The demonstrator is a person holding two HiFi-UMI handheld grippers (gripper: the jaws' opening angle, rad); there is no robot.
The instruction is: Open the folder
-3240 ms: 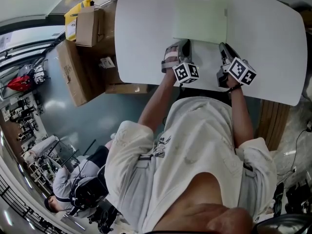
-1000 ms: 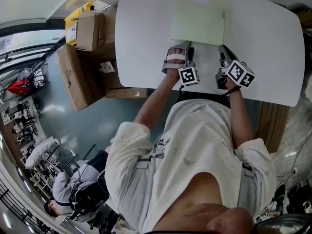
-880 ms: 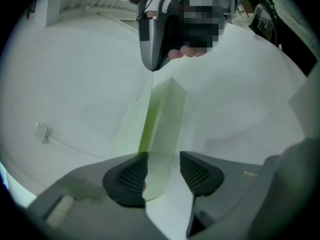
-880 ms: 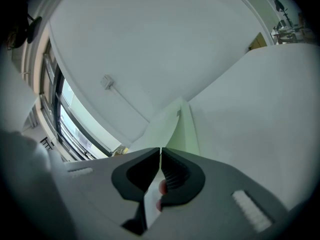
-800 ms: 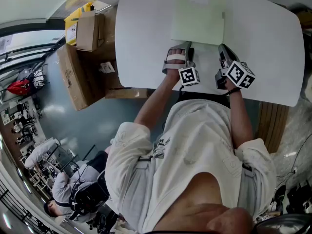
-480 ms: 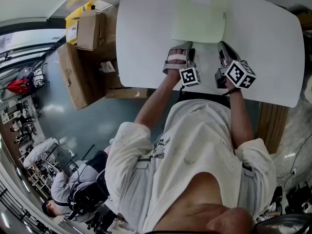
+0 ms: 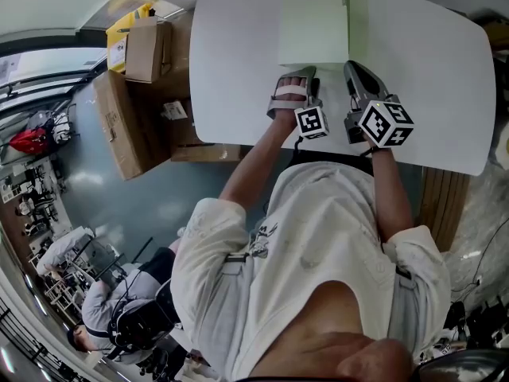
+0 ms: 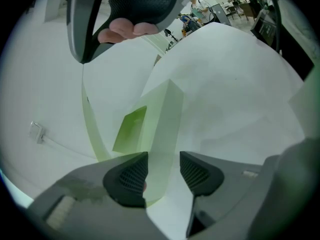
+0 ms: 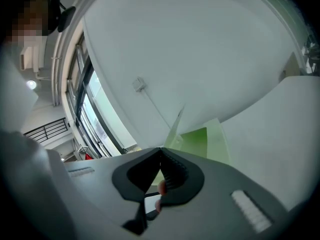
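Note:
A pale green folder [image 7: 312, 18] lies on the white table [image 7: 231, 62], with its cover raised off the lower leaf along the right side. My right gripper [image 7: 348, 64] is shut on the near edge of that cover; in the right gripper view the jaws [image 9: 161, 156] meet on the thin green sheet [image 9: 200, 139]. My left gripper [image 7: 306, 75] rests at the folder's near edge. In the left gripper view its jaws [image 8: 162, 171] stand apart with a leaf of the folder [image 8: 160, 119] running between them, against the left pad [image 8: 127, 176].
Cardboard boxes [image 7: 147, 46] and a flat carton [image 7: 119, 118] stand on the floor left of the table. A seated person [image 7: 119, 313] is at the lower left. Wooden boards [image 7: 445, 197] lean at the table's right.
My right gripper has moved left and up with the cover, so the folder looks narrower from above. The left gripper has stayed at the near edge.

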